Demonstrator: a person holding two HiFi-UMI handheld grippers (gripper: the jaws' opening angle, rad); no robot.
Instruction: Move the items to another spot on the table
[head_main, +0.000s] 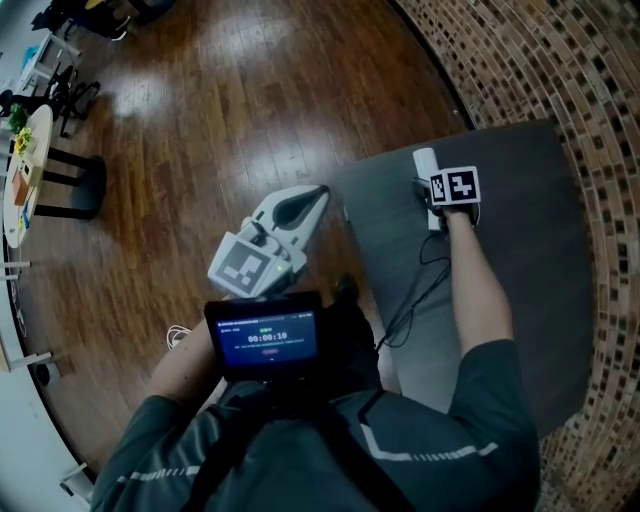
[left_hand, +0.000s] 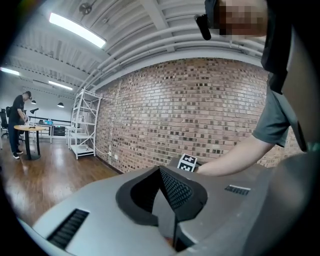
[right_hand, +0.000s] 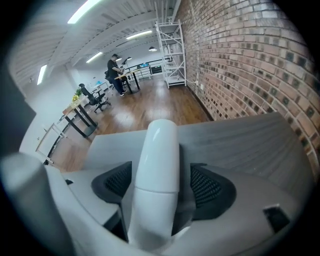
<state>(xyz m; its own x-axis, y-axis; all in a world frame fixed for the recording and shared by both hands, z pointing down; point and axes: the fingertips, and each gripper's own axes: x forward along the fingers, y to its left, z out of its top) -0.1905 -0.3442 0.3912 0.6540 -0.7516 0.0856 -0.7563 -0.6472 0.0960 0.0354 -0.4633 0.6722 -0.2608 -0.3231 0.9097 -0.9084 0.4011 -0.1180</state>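
Note:
A white, rounded bottle (head_main: 425, 165) lies on the dark grey table (head_main: 520, 250), near its far left corner. My right gripper (head_main: 430, 197) points steeply down at it. In the right gripper view the bottle (right_hand: 157, 160) runs lengthwise between the two black mesh pads (right_hand: 205, 187). A narrow gap shows beside it, so the right gripper (right_hand: 160, 202) is open around the bottle. My left gripper (head_main: 305, 200) is held level over the wood floor, left of the table. Its jaws meet in the left gripper view, so the left gripper (left_hand: 169, 202) is shut with nothing in it.
A black cable (head_main: 415, 290) trails across the table from the right hand. A brick wall (head_main: 560, 60) runs behind the table. A small screen (head_main: 262, 340) sits at my chest. Far off stand a white shelf rack (right_hand: 170, 50), desks and a person (left_hand: 17, 122).

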